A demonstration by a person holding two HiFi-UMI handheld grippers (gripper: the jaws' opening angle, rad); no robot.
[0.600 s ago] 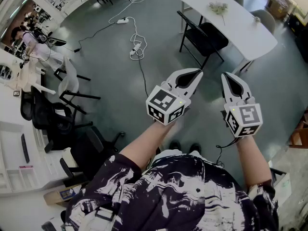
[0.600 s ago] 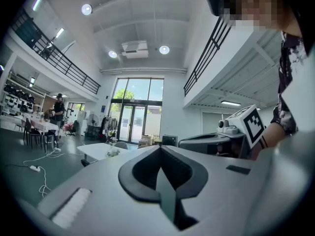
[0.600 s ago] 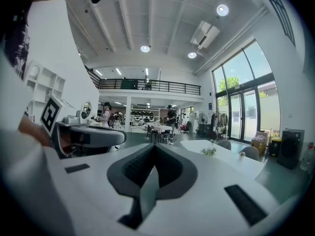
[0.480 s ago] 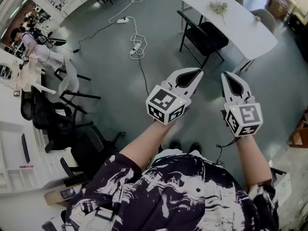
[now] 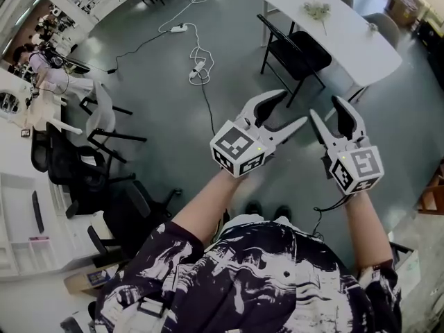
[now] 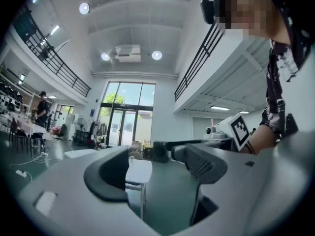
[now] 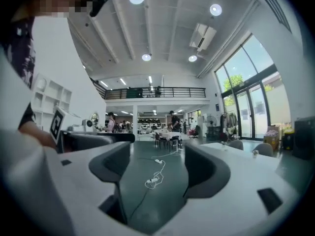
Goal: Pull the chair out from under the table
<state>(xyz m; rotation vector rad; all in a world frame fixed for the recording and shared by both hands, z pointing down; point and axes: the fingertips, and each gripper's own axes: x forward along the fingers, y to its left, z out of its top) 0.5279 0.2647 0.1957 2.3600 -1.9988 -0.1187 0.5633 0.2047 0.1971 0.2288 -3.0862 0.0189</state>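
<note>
A black folding chair (image 5: pixel 298 50) stands tucked against the long white table (image 5: pixel 350 30) at the upper right of the head view, well beyond both grippers. My left gripper (image 5: pixel 291 108) is held level in front of me, jaws apart with nothing between them. To its right is my right gripper (image 5: pixel 326 109), also open and empty. In the left gripper view the left gripper (image 6: pixel 150 166) frames a corner of the white table (image 6: pixel 139 170). In the right gripper view the right gripper (image 7: pixel 157 168) frames bare floor and a white cable (image 7: pixel 155 178).
A power strip and white cable (image 5: pixel 198 68) trail across the grey floor ahead, left of the chair. White-and-black chairs (image 5: pixel 104 120) and a black office chair (image 5: pixel 76 175) stand at the left beside white shelving (image 5: pixel 21 220). A small plant (image 5: pixel 316 10) lies on the table.
Both grippers' jaws have spread apart from a nearly closed stance. The hands have hardly shifted.
</note>
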